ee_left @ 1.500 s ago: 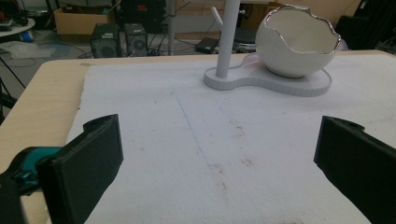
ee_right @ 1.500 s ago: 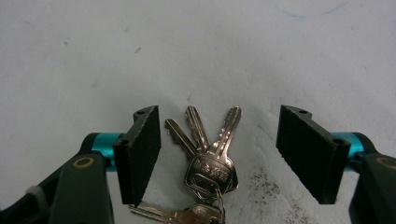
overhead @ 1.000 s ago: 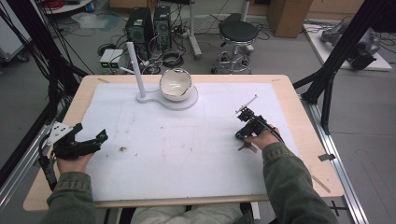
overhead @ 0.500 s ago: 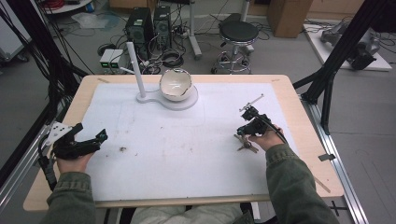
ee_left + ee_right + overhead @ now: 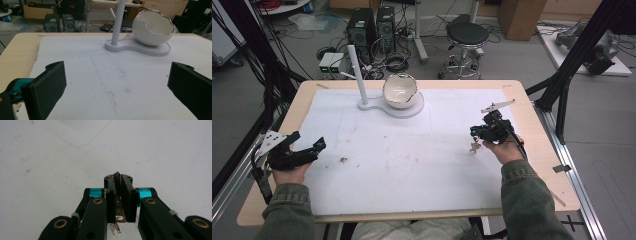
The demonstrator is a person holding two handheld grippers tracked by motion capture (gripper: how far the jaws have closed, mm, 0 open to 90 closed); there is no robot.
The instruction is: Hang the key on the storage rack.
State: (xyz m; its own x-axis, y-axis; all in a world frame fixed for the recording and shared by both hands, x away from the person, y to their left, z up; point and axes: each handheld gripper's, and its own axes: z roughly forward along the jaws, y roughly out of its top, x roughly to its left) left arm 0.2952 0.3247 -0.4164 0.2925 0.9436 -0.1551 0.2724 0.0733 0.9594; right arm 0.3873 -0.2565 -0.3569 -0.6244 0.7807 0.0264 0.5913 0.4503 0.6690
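Observation:
My right gripper hovers over the right side of the white mat, held in a person's hand. Its jaws are shut on a small thin metal piece, which sits pinched between the pads. Part of that piece dangles below the gripper, just above the mat. My left gripper rests at the mat's left edge, open, with nothing between its wide-apart jaws. A white stand with a post, side pegs and an egg-shaped bowl sits at the back centre; the left gripper view faces this bowl.
A small dark speck lies on the mat near the left gripper. The wooden table edge borders the mat. Black frame struts stand at both sides, with a stool and computers on the floor beyond.
The right gripper has risen off the mat and drifted slightly right, carrying the small metal piece. The left gripper has not moved.

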